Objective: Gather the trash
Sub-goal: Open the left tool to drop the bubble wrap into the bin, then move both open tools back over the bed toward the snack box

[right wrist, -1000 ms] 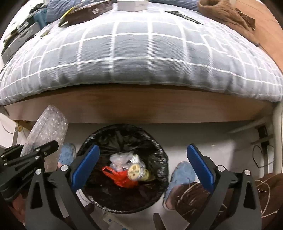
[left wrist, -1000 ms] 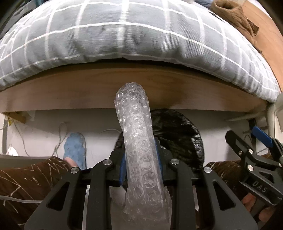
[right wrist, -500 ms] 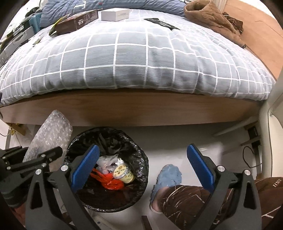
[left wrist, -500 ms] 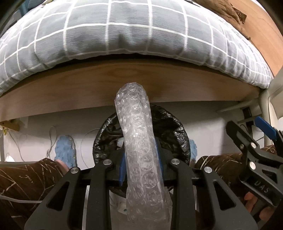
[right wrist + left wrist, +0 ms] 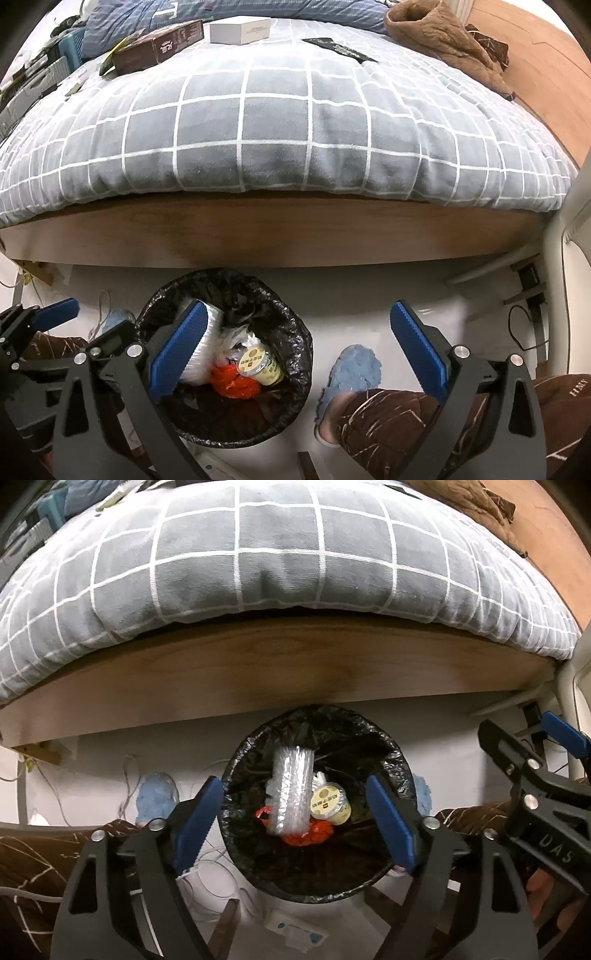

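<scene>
Our left gripper has just been opening, nothing between its jaws; the bubble wrap now lies in the bin. Right gripper spread, empty. Boxes on the bed may remain.

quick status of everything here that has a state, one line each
left gripper: jaws just opened wide, nothing between the pads
right gripper: open, empty
roll of clear bubble wrap: released, lying in the bin on other trash
round bin with black liner: upright, uncovered, partly filled
yellow lidded cup: in the bin, on its side
red plastic bag: crumpled in the bin
grey checked duvet: spread over the bed
</scene>
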`<state>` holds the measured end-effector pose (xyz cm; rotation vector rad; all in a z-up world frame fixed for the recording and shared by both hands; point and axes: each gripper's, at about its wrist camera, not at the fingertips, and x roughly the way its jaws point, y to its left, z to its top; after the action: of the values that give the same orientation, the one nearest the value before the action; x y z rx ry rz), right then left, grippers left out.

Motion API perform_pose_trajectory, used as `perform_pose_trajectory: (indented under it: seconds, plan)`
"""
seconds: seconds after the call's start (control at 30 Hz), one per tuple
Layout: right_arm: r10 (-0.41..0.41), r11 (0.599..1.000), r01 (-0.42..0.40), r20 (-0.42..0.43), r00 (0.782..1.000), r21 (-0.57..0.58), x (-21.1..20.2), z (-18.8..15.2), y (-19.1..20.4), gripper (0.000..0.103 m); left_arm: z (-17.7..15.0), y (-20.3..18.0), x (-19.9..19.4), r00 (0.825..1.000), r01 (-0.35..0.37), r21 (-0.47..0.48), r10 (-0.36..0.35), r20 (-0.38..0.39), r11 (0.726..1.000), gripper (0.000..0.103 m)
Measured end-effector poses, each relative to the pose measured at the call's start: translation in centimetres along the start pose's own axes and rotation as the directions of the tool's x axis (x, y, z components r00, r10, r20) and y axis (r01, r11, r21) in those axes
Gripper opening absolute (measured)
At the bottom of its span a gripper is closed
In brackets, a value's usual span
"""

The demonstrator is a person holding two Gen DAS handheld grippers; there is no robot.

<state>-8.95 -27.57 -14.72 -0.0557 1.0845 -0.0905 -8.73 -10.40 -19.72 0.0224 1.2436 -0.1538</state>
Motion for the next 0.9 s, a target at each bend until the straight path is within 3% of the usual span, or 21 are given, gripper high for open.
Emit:
perform_pose_trajectory:
  seconds: [0.17,0.47,0.9]
  plan:
    - [-0.01,1.0,0.01,0.046,0.999,0.001,-1.0,0.9,-0.4,0.095,1.2,1.1,-1.4,0.999,-0.027,-0.015,0.028,0.044,1.0,0.097]
    - [-0.009,1.0,0.011,0.124,0.992,-0.012,-2.8,2.5,-0.1,0.095,2.7,2.4,-4.3,0.991,-0.049,-0.021,0.051,0.122,0.999,0.097]
    - [0.035,0.998,-0.021,0.262,0.964,-0.059,-5.9,6.3,1.7,0.095,7.0,5.7,-8.8,0.958,-0.061,-0.091,0.084,0.273,0.994,0.097]
